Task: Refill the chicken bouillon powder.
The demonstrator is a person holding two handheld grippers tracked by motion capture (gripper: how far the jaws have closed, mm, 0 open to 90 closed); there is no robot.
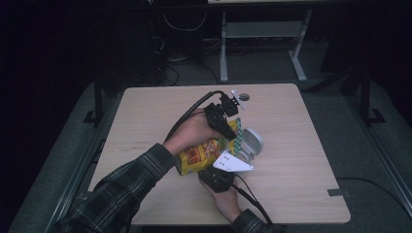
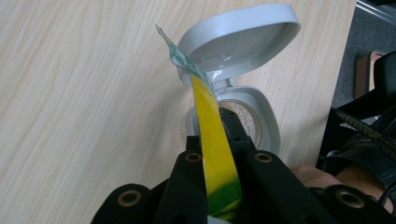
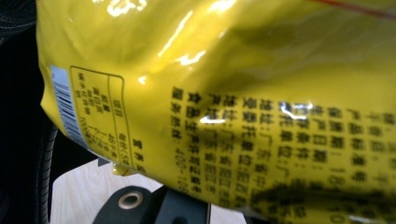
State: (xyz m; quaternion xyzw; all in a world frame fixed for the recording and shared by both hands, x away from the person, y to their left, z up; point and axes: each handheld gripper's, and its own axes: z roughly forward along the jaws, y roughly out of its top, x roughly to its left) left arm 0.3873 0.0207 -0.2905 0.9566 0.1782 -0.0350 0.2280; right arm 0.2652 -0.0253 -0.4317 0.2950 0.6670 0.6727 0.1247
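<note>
Dark all around, with cables and a grey stand on the floor behind, and in the middle a pale wooden surface (image 1: 145,111) that carries the work. A person in a plaid sleeve (image 1: 131,179) holds a yellow snack bag (image 1: 201,154) up off the wood, between both hands, just left of a white flip-top container (image 1: 250,145) whose lid stands open. The left tool (image 1: 228,127) has its jaws pressed together on the bag's upper sealed edge; in the left gripper view that edge runs as a thin yellow strip (image 2: 212,135) straight up between the black jaws, its green-checked tip leaning over the container's open lid (image 2: 243,39), and something pale and round lies inside the container's base (image 2: 247,119). The right tool (image 1: 218,178) comes in from below and is pinching the bag low down; in the right gripper view the glossy printed back of the bag (image 3: 243,102) is pressed close to the camera, barcode at its left. To my eye the step in hand is opening the bag: both ends are gripped and the top seam is presented for a tear, with the container waiting to take the contents. I'd judge that the next move calls for the two tools to pull against each other across the seam, firm but controlled, keeping the bag's mouth over the open container so that nothing spills onto the wood.
</note>
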